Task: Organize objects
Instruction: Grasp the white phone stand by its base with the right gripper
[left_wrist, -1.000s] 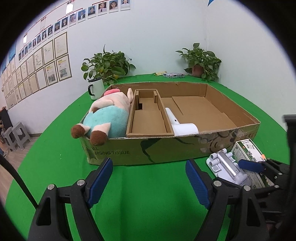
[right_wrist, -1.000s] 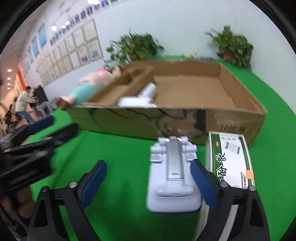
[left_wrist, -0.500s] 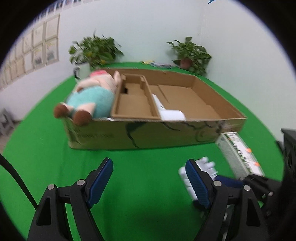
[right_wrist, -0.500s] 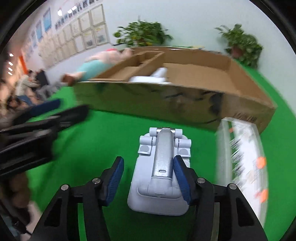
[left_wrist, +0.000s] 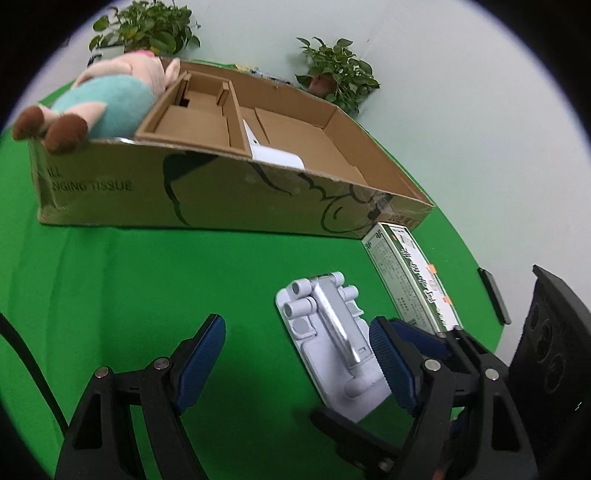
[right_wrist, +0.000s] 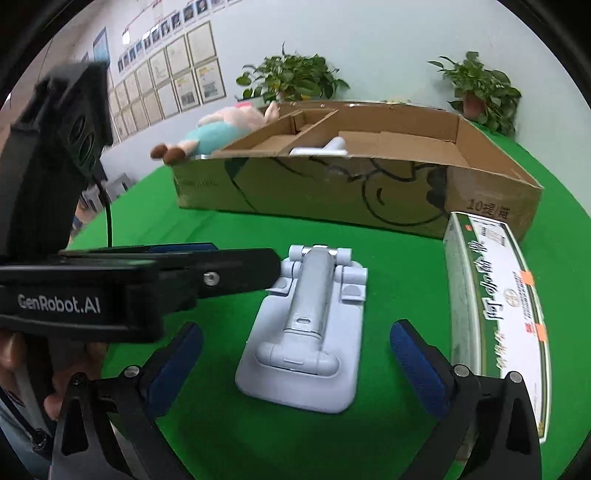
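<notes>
Lying flat: stand (right_wrist: 303, 328) on the green cloth (right_wrist: 221, 236), between the wide-open fingers of the right gripper (right_wrist: 295, 363), which have just been opening; no pad touches it
Left gripper (left_wrist: 295, 350): open, empty; one finger beside the stand
Box (left_wrist: 229, 199): behind, well apart; toy (left_wrist: 103, 99) in its left end
Carton (right_wrist: 495, 306): just right of the stand
Risk: the two grippers crowd one stand; fingers could collide, or nudge the carton

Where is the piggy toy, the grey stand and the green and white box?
piggy toy (left_wrist: 110, 99), left wrist view, on its teal belly
grey stand (right_wrist: 306, 332), right wrist view, on its middle bar
green and white box (right_wrist: 491, 295), right wrist view, on its top face
</notes>
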